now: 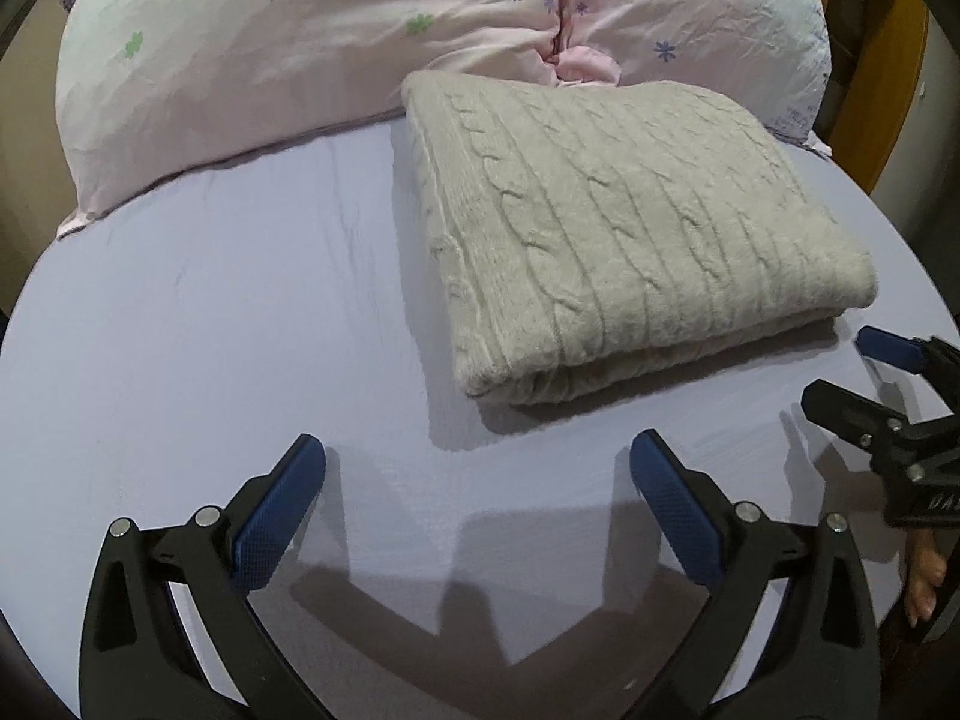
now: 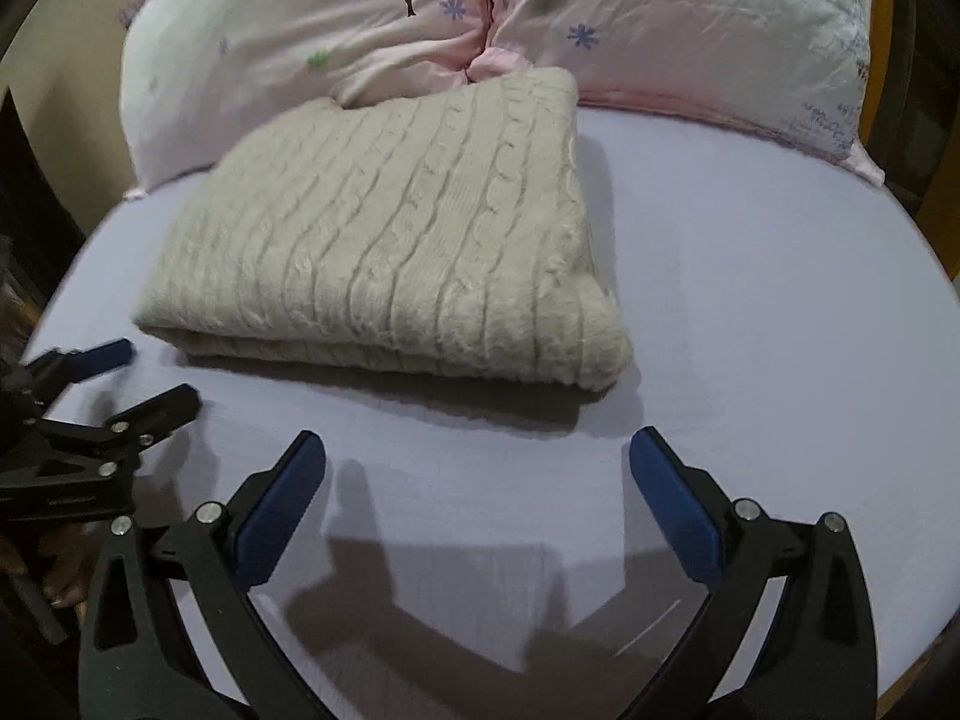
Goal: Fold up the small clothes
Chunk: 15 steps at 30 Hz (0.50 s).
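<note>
Lavender bed sheet [image 1: 210, 330], pink flowered pillows [image 1: 240, 60] at its head. Folded grey sweater [image 1: 612, 228] lies flat on sheet, far edge touching pillows. Left tongs [image 1: 477, 456] and right tongs [image 2: 477, 456]: both wide apart, holding nothing, near sweater.

The only readable lettering is a partial "DA" in pale capitals on the black body of the right gripper [image 1: 840, 375], cut off at the edge of the left wrist view. The pillow [image 2: 828, 114] carries faint purple script, too small to read.
</note>
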### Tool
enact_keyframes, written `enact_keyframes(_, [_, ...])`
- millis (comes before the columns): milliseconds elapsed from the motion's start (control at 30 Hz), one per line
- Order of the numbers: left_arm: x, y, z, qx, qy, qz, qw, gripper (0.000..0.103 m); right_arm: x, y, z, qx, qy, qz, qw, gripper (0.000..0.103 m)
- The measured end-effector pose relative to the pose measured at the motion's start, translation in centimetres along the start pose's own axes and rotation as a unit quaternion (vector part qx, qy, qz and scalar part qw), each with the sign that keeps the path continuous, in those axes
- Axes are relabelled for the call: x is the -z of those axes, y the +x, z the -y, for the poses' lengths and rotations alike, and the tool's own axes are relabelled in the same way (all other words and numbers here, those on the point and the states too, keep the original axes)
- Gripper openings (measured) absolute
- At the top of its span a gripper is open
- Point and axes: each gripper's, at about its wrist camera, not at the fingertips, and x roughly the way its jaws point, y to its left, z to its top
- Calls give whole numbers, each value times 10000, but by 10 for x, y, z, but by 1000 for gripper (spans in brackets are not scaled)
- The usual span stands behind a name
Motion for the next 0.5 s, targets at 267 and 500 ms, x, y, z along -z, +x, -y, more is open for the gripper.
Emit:
enact_keyframes(267, [2, 0, 2, -16, 10, 70, 10000, 102, 2, 4, -3, 170, -133, 71, 9997, 101])
enact_keyframes(500, [3, -1, 2, -18, 11, 70, 10000, 102, 2, 4, -3, 168, -142, 70, 9997, 101])
